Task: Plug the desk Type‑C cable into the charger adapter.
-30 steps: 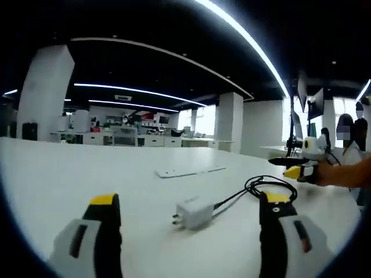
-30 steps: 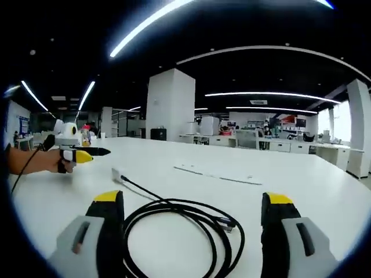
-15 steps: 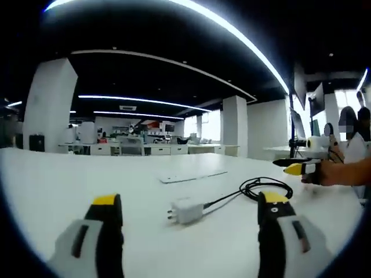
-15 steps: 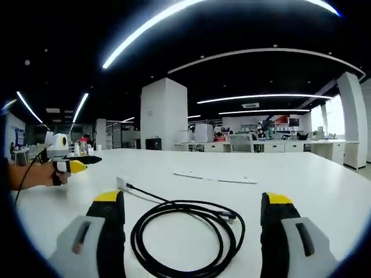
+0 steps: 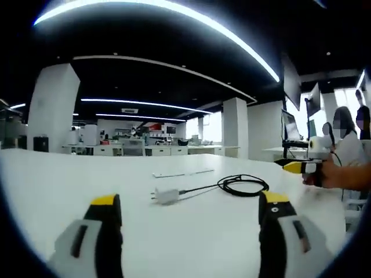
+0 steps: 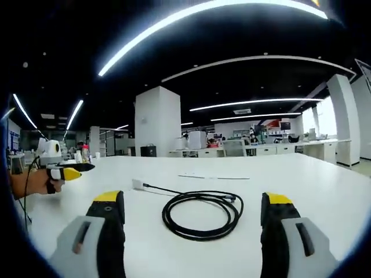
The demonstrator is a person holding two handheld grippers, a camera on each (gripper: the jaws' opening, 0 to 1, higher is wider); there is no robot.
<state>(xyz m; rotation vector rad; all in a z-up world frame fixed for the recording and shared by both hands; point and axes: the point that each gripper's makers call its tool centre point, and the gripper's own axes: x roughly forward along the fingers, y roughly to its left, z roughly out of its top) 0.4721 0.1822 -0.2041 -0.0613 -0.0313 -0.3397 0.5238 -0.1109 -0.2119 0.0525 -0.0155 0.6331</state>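
cable (image 6: 200,214) coiled beside adapter (image 5: 166,196); both grippers spread

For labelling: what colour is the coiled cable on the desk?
Black cable, clearest in the right gripper view.

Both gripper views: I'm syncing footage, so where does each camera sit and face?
Left gripper view: rides the left gripper, low over the table, facing the adapter; right gripper at right.
Right gripper view: rides the right gripper, facing the cable; left gripper at left.
Shared: adapter, cable, table.
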